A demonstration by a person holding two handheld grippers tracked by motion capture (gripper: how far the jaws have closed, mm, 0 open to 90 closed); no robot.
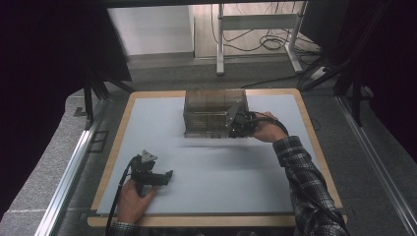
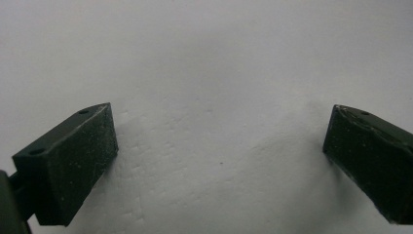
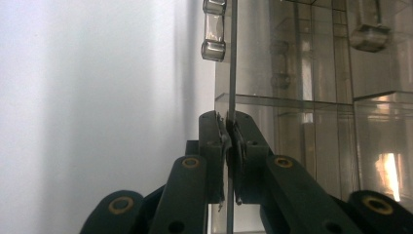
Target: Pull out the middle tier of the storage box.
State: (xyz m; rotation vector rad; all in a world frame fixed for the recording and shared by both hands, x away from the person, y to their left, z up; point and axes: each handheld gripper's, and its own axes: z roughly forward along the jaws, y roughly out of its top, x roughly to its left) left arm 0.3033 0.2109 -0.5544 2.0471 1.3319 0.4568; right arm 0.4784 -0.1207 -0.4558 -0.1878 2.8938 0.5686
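One clear box [image 1: 209, 110] (smoky acrylic), compartmented, hinged

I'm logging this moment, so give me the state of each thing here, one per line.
Clear acrylic box: upright on the table, its thin door panel pinched edge-on by the right gripper.
Right gripper: shut on the door panel.
Left gripper: open, nothing between its jaws, low over the bare mat.
Grey mat: flat on the table.
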